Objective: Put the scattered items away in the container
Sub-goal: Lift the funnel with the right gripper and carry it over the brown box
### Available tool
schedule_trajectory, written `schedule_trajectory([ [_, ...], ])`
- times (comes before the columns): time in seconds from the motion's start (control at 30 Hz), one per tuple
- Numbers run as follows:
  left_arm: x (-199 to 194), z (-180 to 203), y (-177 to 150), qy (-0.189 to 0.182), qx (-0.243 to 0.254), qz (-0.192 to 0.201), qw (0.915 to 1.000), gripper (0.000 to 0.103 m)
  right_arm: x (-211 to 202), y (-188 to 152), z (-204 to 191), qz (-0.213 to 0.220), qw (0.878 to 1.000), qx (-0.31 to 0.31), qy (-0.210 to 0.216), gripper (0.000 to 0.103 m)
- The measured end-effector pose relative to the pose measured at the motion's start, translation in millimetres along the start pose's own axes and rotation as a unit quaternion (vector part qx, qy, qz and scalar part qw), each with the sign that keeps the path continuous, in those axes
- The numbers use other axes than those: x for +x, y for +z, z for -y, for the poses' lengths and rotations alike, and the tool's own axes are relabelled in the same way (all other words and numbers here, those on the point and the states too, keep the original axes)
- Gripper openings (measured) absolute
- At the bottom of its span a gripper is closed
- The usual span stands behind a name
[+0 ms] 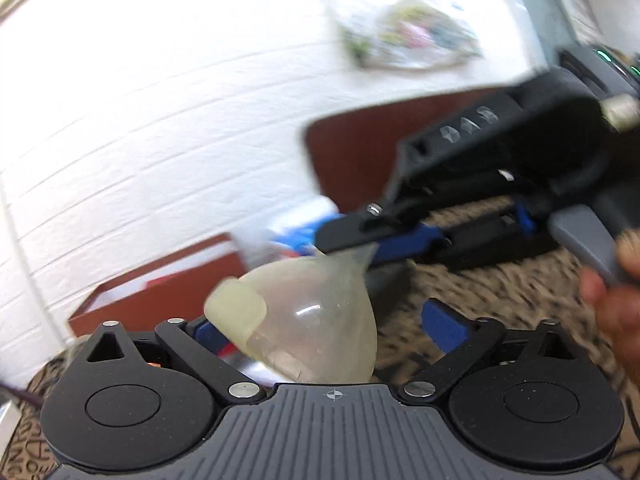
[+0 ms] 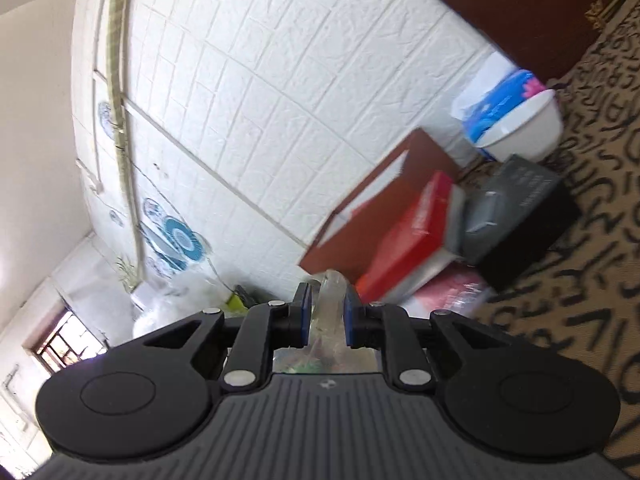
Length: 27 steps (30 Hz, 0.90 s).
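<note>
A clear, cone-shaped plastic funnel [image 1: 320,320] with a pale tab on its rim hangs over the letter-patterned cloth [image 1: 500,288]. In the left wrist view my right gripper [image 1: 360,240] comes in from the right, shut on the funnel's narrow end. In the right wrist view the same clear piece [image 2: 329,300] is pinched between the blue pads of the right gripper [image 2: 326,300]. My left gripper [image 1: 326,330] is open around the funnel's wide part. Its right pad stands well clear; its left pad is partly hidden behind the tab. The brown open box [image 2: 380,200] stands by the wall.
A red box [image 2: 412,232] lies in the brown box, with a black and grey box [image 2: 528,216] beside it. A white bowl [image 2: 528,128] holding blue items sits farther along the brick wall. A dark brown panel [image 2: 520,12] stands behind. A hand [image 1: 616,292] holds the right gripper.
</note>
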<state>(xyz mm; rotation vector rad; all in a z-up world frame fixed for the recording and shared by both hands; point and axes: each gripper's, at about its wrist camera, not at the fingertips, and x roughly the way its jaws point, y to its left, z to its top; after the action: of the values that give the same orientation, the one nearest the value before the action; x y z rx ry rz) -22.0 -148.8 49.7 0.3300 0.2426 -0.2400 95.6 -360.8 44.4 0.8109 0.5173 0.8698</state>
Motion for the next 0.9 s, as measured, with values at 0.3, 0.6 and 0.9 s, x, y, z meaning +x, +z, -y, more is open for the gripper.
schedule_trajectory([
  [0.3,9,-54,4,-0.007,-0.082,-0.02,0.9964,0.045,30,4,-18,0.0,1.0,0.001,0.03,0.019],
  [0.6,23,-92,42,0.031,-0.053,0.003,0.9981,0.051,65,35,-36,0.005,0.999,-0.006,0.044,0.019],
  [0.9,124,-207,84,0.056,-0.057,-0.004,0.9968,0.065,187,112,-49,0.011,0.999,-0.021,0.038,0.019],
])
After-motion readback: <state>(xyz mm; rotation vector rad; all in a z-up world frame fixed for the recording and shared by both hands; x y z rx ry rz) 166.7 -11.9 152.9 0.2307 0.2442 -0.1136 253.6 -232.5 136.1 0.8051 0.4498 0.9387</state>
